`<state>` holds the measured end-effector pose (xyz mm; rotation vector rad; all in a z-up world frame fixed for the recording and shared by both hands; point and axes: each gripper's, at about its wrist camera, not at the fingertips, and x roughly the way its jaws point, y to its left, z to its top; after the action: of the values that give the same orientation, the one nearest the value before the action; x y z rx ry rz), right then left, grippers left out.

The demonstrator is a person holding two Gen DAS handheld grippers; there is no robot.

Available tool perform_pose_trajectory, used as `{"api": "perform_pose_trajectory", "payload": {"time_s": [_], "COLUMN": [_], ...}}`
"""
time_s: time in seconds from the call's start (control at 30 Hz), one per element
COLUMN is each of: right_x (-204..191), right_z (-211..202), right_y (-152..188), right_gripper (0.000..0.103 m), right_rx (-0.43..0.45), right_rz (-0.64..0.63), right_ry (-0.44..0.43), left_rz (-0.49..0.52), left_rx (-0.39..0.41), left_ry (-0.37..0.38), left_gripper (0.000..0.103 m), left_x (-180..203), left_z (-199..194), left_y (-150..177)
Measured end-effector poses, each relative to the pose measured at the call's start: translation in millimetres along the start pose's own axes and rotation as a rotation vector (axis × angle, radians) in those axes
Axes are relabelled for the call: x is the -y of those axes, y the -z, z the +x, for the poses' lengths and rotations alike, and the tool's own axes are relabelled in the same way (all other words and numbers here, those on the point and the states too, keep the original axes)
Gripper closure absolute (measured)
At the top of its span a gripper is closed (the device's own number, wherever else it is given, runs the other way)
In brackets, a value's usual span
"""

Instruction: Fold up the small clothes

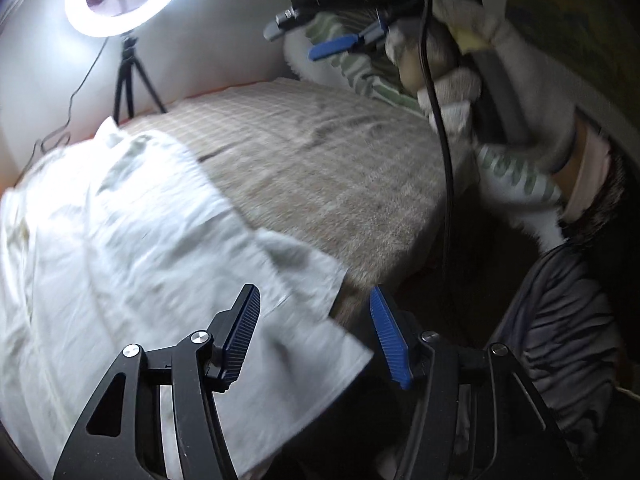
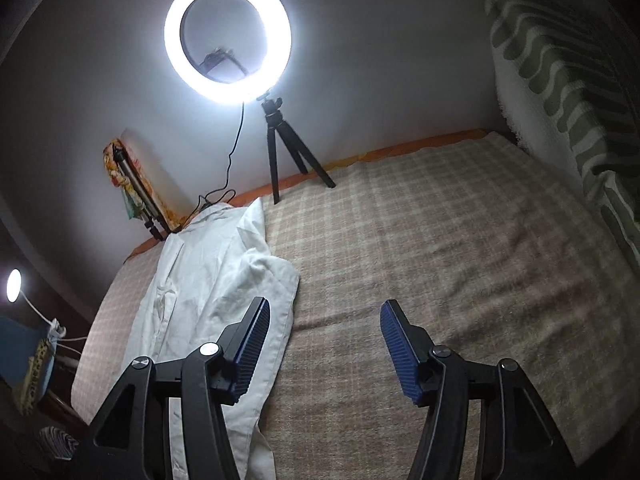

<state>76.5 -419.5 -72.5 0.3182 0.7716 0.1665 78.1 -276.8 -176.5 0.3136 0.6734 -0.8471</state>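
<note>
Nearest the left wrist camera, the left gripper [image 1: 316, 336] has its fingers [image 1: 242, 330] spread apart, nothing pressed between them. Just under and beyond them lies the shirt [image 1: 120, 240], a white garment spread flat on the bed [image 1: 320, 168], its near corner reaching between the two fingers without being gripped. It looks blurred in this view. The bed is covered by a beige checked blanket. To the right, past the bed's edge, a person's dark trouser leg [image 1: 560, 320] shows. Farther back on the right, a gloved hand [image 1: 460, 80] holds the right gripper [image 1: 300, 38] above the bed, a black cable hanging from it; its blue fingertips stand apart and empty.

From the right wrist camera, the right gripper [image 2: 324, 340] also shows its fingers [image 2: 396, 348] open, with bare blanket between them. The shirt [image 2: 208, 280] lies to the left of them, running lengthwise away from the camera along the left part of the bed [image 2: 440, 240], with one part folded over near its middle. The left finger overlaps the shirt's edge in the picture; whether it touches I cannot tell.

At the bed's far edge a ring light [image 2: 227, 36] on a small black tripod [image 2: 284, 152] shines against the wall. A green-and-white striped cloth [image 2: 560, 80] hangs at the right.
</note>
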Motion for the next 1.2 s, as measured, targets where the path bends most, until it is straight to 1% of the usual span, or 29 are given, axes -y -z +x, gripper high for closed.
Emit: {"api": "perform_pose_trajectory", "payload": {"time_s": [0.1, 0.2, 0.27, 0.3, 0.33, 0.4, 0.47, 0.5, 0.53, 0.57, 0.6, 0.67, 0.73, 0.83, 0.9, 1.0, 1.1, 1.2], "right_x": [21.7, 34.9, 38.1, 38.4, 39.0, 40.0, 40.9, 41.3, 41.6, 41.3, 40.9, 40.5, 40.7, 39.2, 34.9, 28.1, 17.5, -1.2], "right_z": [-4.7, 2.7, 11.4, 16.1, 19.2, 24.8, 27.6, 28.9, 29.9, 31.4, 33.5, 39.6, 48.7, 68.4, 83.5, 112.0, 144.9, 175.3], "right_y": [-0.6, 1.6, 4.1, 5.3, 5.8, 4.9, 2.9, 1.5, 0.2, -1.4, -2.9, -4.9, -5.9, -7.8, -10.7, -17.5, -22.3, -25.1], "right_gripper": [0.039, 0.039, 0.039, 0.039, 0.039, 0.039, 0.039, 0.039, 0.039, 0.039, 0.039, 0.039, 0.039, 0.039, 0.039, 0.039, 0.039, 0.04], "right_rx": [0.015, -0.003, -0.026, -0.037, -0.044, -0.052, -0.048, -0.045, -0.043, -0.04, -0.041, -0.049, -0.067, -0.103, -0.127, -0.173, -0.225, -0.271], "right_rz": [0.069, 0.105, 0.109, 0.109, 0.11, 0.121, 0.135, 0.144, 0.151, 0.156, 0.158, 0.161, 0.173, 0.181, 0.17, 0.167, 0.172, 0.143], "right_ry": [-0.023, -0.022, -0.017, -0.011, -0.011, -0.021, -0.025, -0.029, -0.029, -0.028, -0.028, -0.027, -0.041, -0.063, -0.077, -0.111, -0.151, -0.19], "left_rz": [0.059, 0.081, 0.073, 0.057, 0.043, 0.027, 0.051, 0.076, 0.095, 0.113, 0.13, 0.115, 0.06, -0.036, -0.074, -0.143, -0.174, -0.186], "left_rx": [-0.034, -0.061, -0.045, -0.038, -0.035, -0.017, -0.006, 0.001, 0.008, 0.015, 0.018, 0.028, 0.057, 0.117, 0.16, 0.197, 0.221, 0.227], "left_ry": [-0.036, -0.076, -0.09, -0.09, -0.089, -0.102, -0.12, -0.126, -0.119, -0.11, -0.105, -0.069, -0.031, 0.029, 0.038, 0.062, 0.075, 0.086], "left_gripper": [0.046, 0.046, 0.047, 0.049, 0.053, 0.064, 0.069, 0.076, 0.082, 0.092, 0.096, 0.1, 0.1, 0.101, 0.101, 0.101, 0.101, 0.101], "left_x": [13.0, 16.8, 13.6, 10.9, 8.8, 4.3, 5.7, 8.2, 11.1, 14.4, 18.0, 18.5, 12.3, -0.6, -7.1, -16.6, -22.7, -23.3], "left_z": [18.5, 33.2, 33.7, 33.1, 33.7, 33.6, 35.4, 36.3, 36.6, 36.6, 36.0, 31.4, 21.5, -3.5, -20.4, -36.1, -45.2, -49.6], "left_y": [-5.2, -2.3, -0.5, -0.5, -0.6, -0.5, 0.5, 1.7, 2.8, 4.0, 4.6, 4.0, 1.1, -4.2, -6.6, -3.9, -2.0, 0.4]}}
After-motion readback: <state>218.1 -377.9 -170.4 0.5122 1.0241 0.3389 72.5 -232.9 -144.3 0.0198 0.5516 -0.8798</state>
